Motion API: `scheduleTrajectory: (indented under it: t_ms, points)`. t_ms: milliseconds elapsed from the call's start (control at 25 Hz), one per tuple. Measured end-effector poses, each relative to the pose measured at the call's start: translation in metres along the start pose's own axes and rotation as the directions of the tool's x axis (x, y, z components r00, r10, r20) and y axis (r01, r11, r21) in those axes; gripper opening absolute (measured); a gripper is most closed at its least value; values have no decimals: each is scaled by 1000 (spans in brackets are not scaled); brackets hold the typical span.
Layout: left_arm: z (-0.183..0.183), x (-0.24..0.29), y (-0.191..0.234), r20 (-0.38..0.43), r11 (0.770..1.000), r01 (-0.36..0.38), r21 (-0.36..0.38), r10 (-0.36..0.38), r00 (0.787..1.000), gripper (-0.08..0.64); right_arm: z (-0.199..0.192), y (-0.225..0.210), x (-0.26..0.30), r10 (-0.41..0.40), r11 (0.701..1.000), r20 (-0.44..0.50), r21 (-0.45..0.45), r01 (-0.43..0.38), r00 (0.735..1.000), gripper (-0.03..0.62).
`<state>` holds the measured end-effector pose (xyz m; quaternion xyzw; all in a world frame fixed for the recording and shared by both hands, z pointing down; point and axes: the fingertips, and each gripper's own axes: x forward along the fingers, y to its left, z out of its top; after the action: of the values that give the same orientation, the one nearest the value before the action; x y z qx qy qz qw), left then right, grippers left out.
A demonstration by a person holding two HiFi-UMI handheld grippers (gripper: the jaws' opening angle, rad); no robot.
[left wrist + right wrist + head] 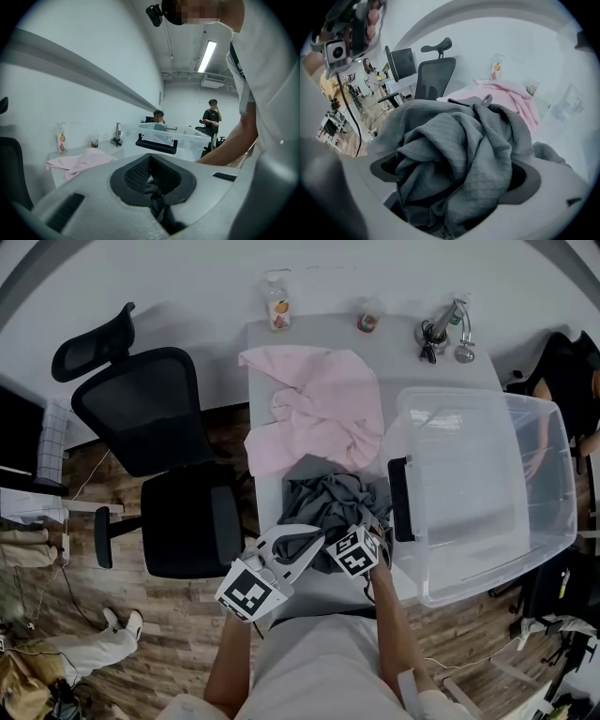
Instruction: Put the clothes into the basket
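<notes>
The grey garment is seen bunched at the near edge of the bench, just left of the basket and not yet inside it. A thick wad of its cloth is clamped between the jaws of the right hand-held gripper, filling the gap between them in the right gripper view. A thin dark twist of the same cloth is pinched in the closed jaws of the left hand-held gripper, as shown in the left gripper view. The pink garment is spread farther back on the bench, touching the grey one at its far side and held by nothing. The basket, clear-walled with a dark handle facing the garments, is seen with no clothing in it, so the task is judged to be at its start: one garment is gripped but not moved over, and the other is untouched. Both forearms are brought in from the bottom of the head view, close together, with the two hand-held grippers set side by side and pointed away from the body into the grey heap; the right forearm is held just beside the basket's near corner.
</notes>
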<state>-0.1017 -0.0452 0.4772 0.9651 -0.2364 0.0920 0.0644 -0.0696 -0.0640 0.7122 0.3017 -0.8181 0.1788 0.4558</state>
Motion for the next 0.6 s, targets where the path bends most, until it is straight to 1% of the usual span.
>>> scheduleTrajectory:
  t_ms: [200, 600]
  points:
    - [-5, 1, 3, -8, 1000, 5, 7, -5, 1000, 5, -1, 0, 8, 15, 1000, 15, 3, -15, 1000, 575]
    - [-9, 1, 5, -23, 1000, -2, -7, 2, 1000, 5, -2, 0, 18, 45, 999, 49, 29, -46, 998, 563]
